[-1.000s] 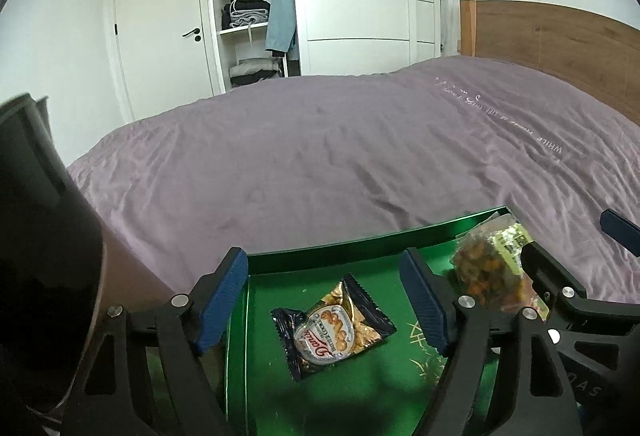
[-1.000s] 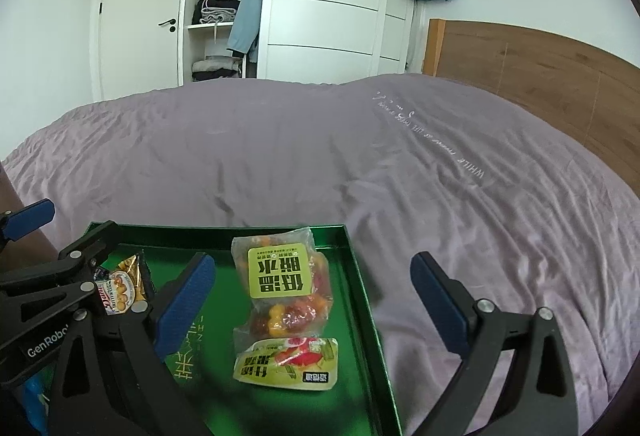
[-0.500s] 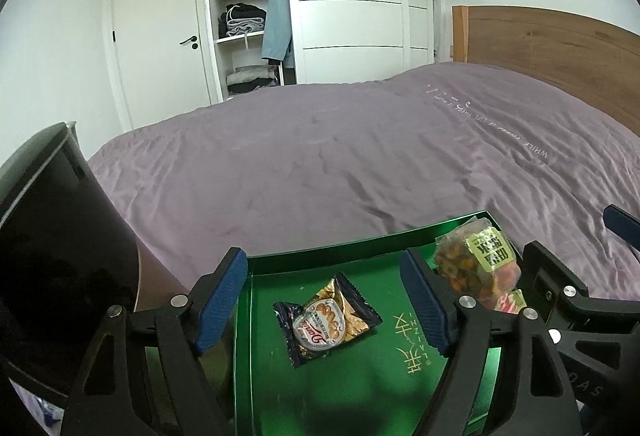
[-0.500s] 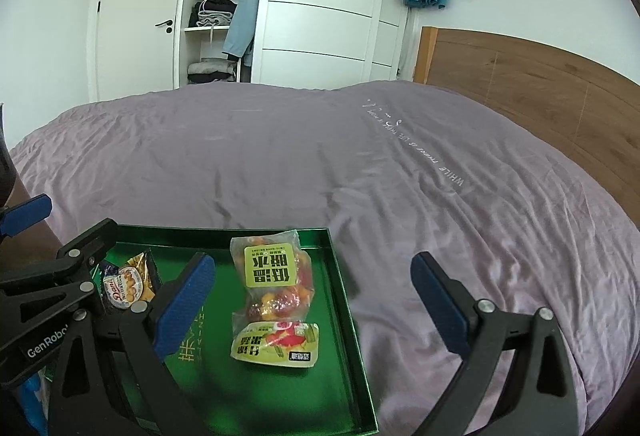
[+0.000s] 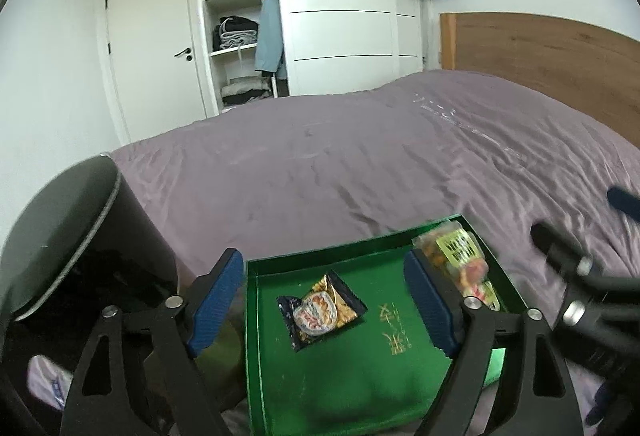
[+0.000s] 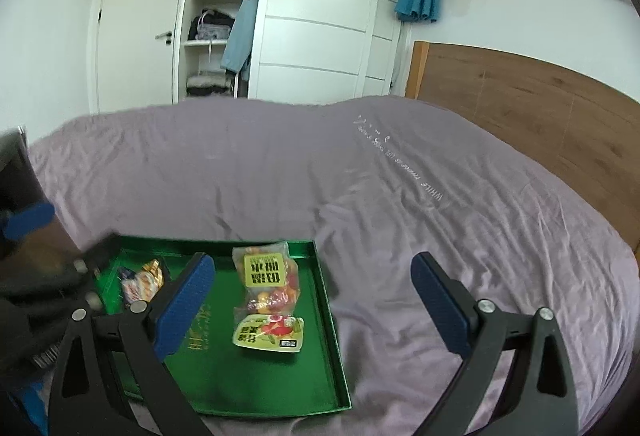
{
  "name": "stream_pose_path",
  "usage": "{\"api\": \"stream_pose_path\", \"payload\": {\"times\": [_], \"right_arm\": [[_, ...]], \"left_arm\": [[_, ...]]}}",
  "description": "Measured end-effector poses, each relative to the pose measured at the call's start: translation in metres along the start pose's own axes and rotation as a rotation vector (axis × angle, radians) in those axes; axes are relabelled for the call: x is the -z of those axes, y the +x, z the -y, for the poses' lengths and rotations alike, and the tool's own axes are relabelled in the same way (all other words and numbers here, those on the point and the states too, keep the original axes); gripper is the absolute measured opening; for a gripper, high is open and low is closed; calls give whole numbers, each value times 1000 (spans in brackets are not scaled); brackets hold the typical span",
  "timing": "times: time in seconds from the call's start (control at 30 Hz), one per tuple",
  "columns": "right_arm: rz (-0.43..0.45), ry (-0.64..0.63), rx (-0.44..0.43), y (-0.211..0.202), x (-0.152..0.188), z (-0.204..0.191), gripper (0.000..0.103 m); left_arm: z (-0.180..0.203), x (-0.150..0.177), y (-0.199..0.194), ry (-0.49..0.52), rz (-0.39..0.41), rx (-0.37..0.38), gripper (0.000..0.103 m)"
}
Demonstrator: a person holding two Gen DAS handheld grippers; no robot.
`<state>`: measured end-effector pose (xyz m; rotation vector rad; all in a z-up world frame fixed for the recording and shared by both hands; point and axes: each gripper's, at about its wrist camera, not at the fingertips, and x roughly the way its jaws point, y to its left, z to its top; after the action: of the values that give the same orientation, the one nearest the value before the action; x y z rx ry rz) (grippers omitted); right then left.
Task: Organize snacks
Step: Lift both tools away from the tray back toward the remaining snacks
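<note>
A green tray lies on the purple bedspread at the near edge of the bed. A dark and gold snack packet rests at its left. At its right lie a clear bag of colourful sweets with a yellow label and a flat yellow-green packet. My left gripper hovers above the gold packet, its jaws opening, nothing gripped. My right gripper hangs open over the tray's right rim, empty.
A dark round-topped bin stands left of the tray beside the bed. The purple bedspread stretches far beyond the tray to a wooden headboard. A wardrobe with open shelves and a door stand behind.
Both grippers have risen and drawn back from the tray, so the tray and packets look smaller. The left jaws stand slightly wider. The snacks have not moved.
</note>
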<state>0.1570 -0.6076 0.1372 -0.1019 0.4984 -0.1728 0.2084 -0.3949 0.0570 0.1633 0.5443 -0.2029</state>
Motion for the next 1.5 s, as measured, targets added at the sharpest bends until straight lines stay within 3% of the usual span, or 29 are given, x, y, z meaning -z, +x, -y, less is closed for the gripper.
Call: {"api": "stream_pose_path", "payload": {"times": [0.17, 0.4, 0.9, 1.33, 1.5], "right_arm": [[37, -16, 6, -32, -14, 0, 103], [50, 3, 16, -63, -19, 6, 103], [-21, 12, 1, -131, 27, 9, 103], [-69, -46, -66, -189, 54, -44, 103], [-98, -116, -104, -212, 59, -85, 103]], "left_arm": [[13, 8, -22, 69, -7, 29, 84], [8, 14, -46, 71, -22, 34, 84], [-29, 22, -125, 34, 25, 21, 84], [-77, 42, -186, -5, 36, -4, 84], [-122, 58, -204, -53, 35, -49, 84]]}}
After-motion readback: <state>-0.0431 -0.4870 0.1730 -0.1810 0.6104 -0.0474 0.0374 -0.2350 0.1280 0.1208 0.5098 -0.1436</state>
